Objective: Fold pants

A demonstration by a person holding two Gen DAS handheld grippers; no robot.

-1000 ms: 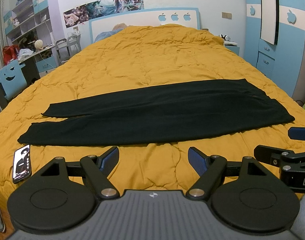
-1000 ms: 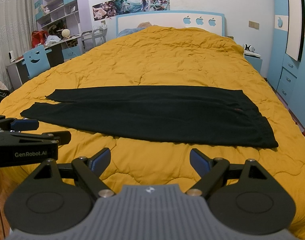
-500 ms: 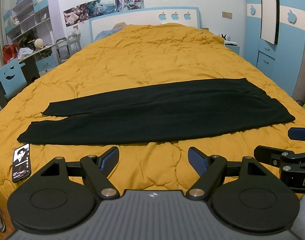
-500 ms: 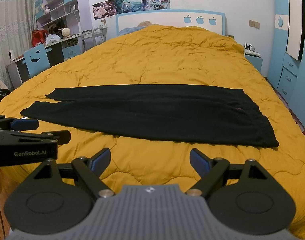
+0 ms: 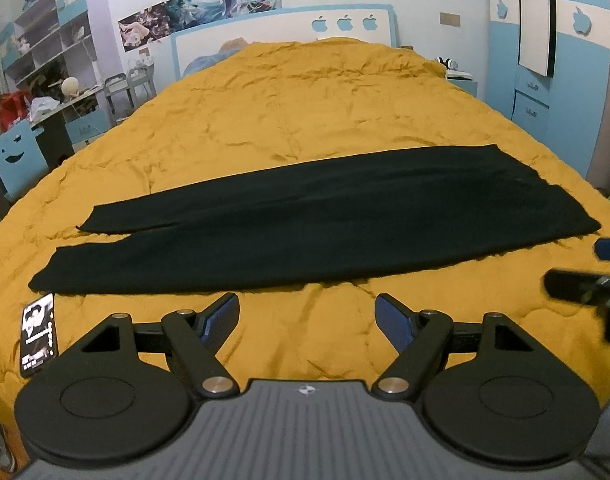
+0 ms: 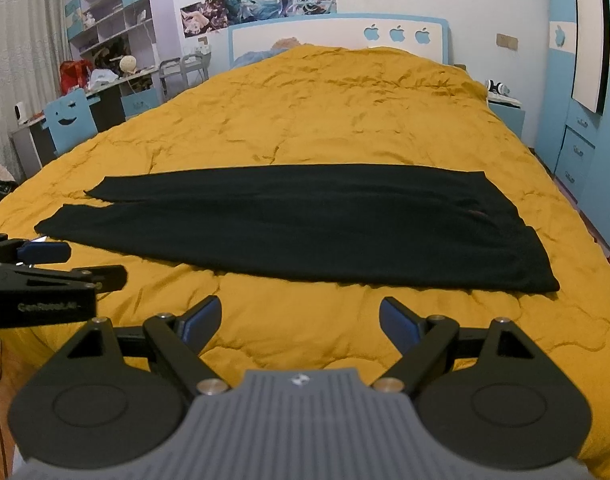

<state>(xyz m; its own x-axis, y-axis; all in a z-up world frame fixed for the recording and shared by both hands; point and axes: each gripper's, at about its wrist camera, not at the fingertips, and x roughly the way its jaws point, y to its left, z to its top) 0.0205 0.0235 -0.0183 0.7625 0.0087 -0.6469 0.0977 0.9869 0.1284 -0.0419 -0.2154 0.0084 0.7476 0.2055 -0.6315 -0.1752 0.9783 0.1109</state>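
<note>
Your left gripper [image 5: 307, 316] and right gripper [image 6: 299, 316] hover spread before the black pants [image 6: 305, 224] lying flat; folding unstarted; next, pinch a near edge.

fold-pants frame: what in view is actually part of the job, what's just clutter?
Job:
- black pants, flat across the yellow quilt, legs to the left
- left gripper, open, short of the pants
- right gripper, open, short of the pants

Lying about:
- phone on the quilt by the leg cuffs
- blue chair
- headphones on the nightstand
</note>
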